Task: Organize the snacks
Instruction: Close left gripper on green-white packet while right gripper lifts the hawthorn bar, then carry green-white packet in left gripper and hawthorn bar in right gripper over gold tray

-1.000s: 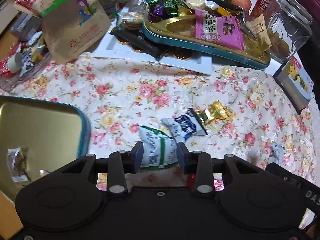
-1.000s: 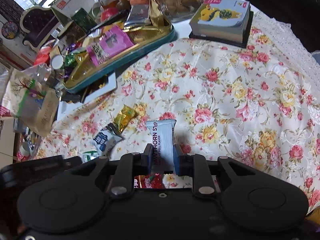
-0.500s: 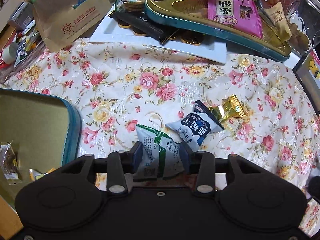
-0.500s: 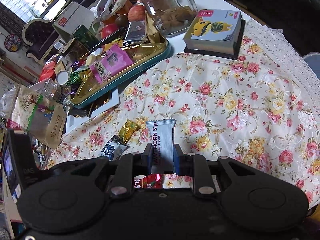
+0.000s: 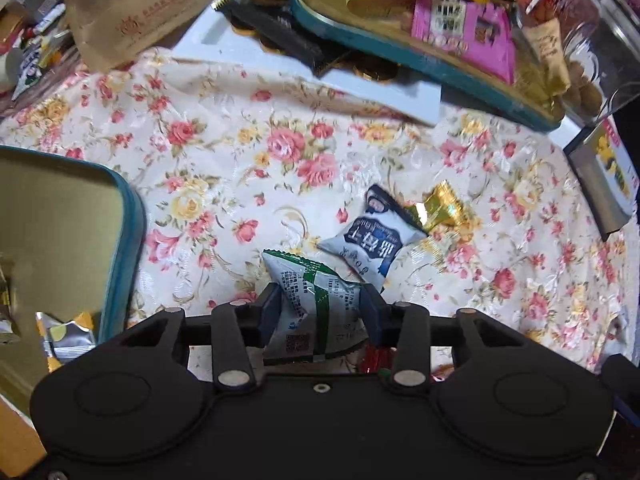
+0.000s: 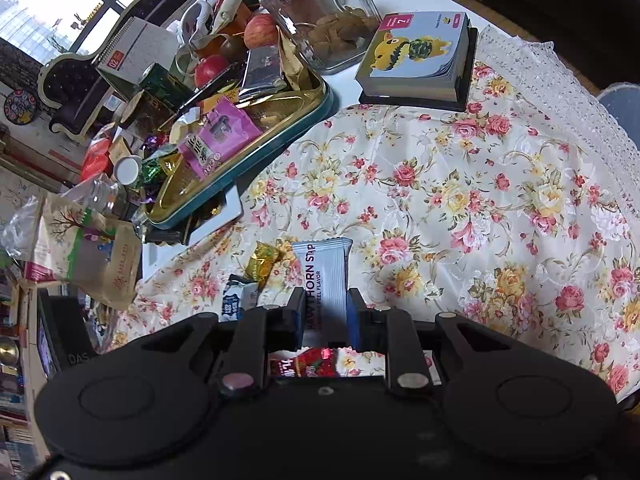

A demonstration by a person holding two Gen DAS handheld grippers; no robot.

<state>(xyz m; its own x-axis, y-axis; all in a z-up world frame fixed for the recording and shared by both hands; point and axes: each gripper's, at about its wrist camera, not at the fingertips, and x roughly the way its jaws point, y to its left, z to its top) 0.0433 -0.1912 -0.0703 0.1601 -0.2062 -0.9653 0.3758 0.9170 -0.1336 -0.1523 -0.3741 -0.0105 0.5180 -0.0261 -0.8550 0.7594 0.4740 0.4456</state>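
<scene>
Sorting is partly done, judging by how the snacks lie. The right gripper (image 6: 323,312) is clenched on a white hawthorn strip bar (image 6: 325,276), lifted clear of the floral tablecloth (image 6: 460,200) and ready to be carried to a container. The left gripper (image 5: 320,312) points steeply down at a green-and-white snack packet (image 5: 310,300); its fingers (image 5: 270,310) are closing around the packet, which sits between them, though firm pressure on both sides is not yet evident.

On the left, a teal-rimmed gold tin (image 5: 124,240) already holds a few wrapped pieces, including a yellow-and-silver sachet (image 5: 66,338), so some items appear stowed. Left on the cloth are a blue-and-white snack packet (image 5: 372,240) just beyond the green one and a gold-wrapped candy (image 5: 440,210) touching its far corner. A red wrapper (image 6: 316,362) shows beneath the right gripper, too hidden to name.

At the back, a second teal tray (image 6: 280,132) is heaped with a pink packet (image 6: 220,136) and other sweets; whether that counts as sorted cannot be told. At least four loose pieces likely remain to place.
</scene>
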